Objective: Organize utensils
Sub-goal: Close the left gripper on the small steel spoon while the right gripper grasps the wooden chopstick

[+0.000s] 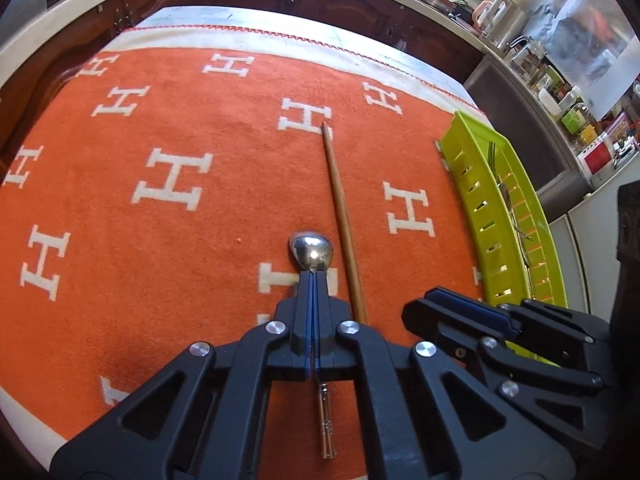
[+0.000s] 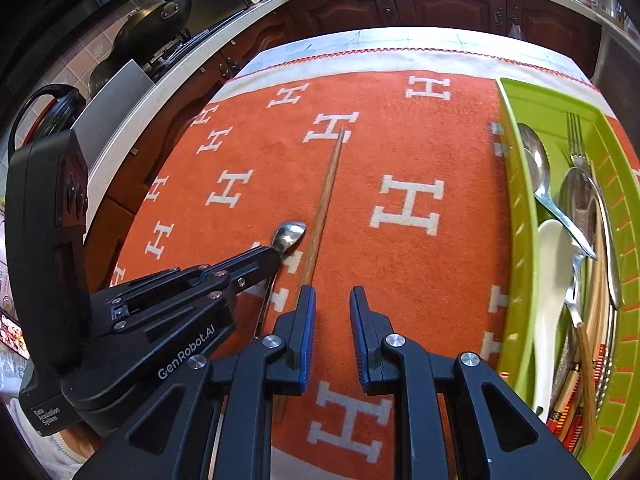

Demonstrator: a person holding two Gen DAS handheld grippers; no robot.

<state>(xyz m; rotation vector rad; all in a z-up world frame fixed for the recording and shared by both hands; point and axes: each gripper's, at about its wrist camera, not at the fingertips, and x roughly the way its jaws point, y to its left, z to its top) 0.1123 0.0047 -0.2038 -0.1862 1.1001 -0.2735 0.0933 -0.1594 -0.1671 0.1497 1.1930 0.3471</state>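
Polished steel spoon [image 1: 311,254] on orange H-patterned cloth [image 1: 160,248], neck clamped between closed fingers of left gripper [image 1: 313,280]. Long wooden chopstick [image 1: 340,208] just beside, untouched. Right gripper [image 2: 330,300] narrowly parted, empty, above chopstick's near end. Lime-green slotted plastic tray [image 2: 516,216] at right, cutlery inside.

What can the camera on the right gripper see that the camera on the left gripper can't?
Only the right wrist view shows inside the green tray: a white spoon, metal spoons, wooden-handled utensils, and pans on the stove at far left. Only the left wrist view shows the spoon's handle end and a kettle at the upper right. Both show the left gripper shut on the metal spoon, the chopstick, a fork and the orange cloth.
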